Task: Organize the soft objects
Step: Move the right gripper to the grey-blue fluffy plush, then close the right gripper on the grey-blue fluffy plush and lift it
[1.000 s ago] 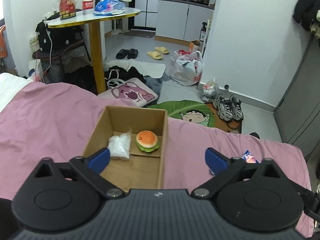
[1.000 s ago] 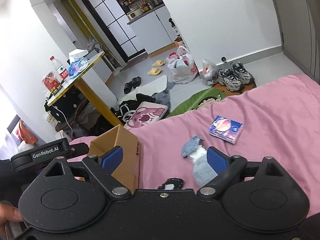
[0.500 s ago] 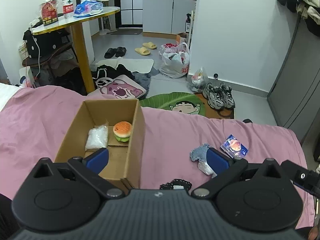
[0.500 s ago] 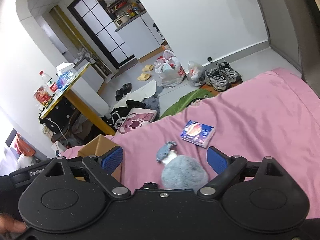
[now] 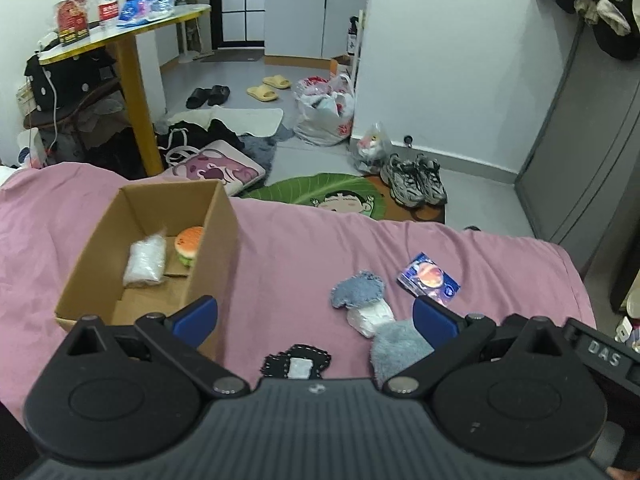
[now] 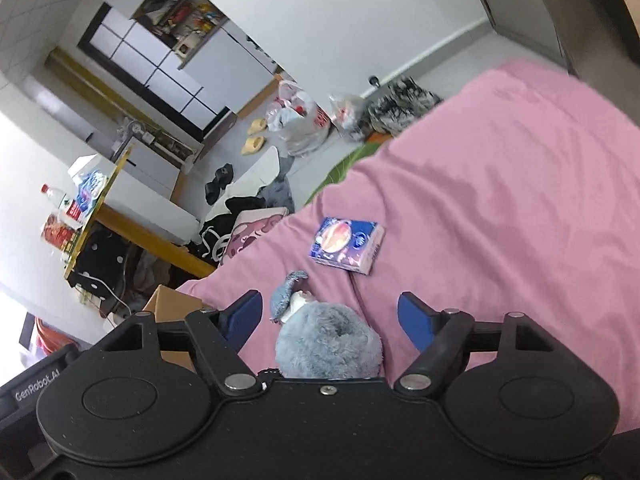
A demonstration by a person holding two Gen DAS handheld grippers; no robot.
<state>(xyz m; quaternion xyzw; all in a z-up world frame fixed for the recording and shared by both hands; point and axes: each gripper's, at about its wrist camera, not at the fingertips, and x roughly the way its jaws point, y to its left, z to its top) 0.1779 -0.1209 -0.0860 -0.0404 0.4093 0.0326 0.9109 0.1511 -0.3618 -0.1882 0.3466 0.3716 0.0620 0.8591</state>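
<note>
the scene is laid out around the cardboard box [image 5: 144, 248], which sits open-topped on the pink bed cover [image 5: 304, 248]. inside the box, a clear bag of white stuff [image 5: 146, 260] lies on the floor of it, and a burger-shaped squishy toy [image 5: 189, 245] rests just beside that bag, against the box's right wall.

to the right of the box, out on the cover, lies a grey fluffy soft toy [image 5: 394, 346] with a white middle and a blue-grey flat end [image 5: 358, 290]. further right of the box, just past the toy, is a small blue tissue pack [image 5: 428, 278]. nearer the camera than the box, a small black patch with a white centre [image 5: 298, 362] lies on the cover.

the left gripper [image 5: 316, 314] hangs over the near right corner of the box, its blue fingers [image 5: 196, 314] spread wide and holding nothing; one finger is in front of the box wall, the other is beside the fluffy toy.

in the right wrist view the right gripper [image 6: 330, 314] is low over the fluffy toy [image 6: 328, 344], well to the right of the box [image 6: 172, 308]. its fingers [image 6: 414, 316] are spread, one on each side of the toy, not pressing it. the tissue pack [image 6: 346, 244] lies just beyond the toy.
</note>
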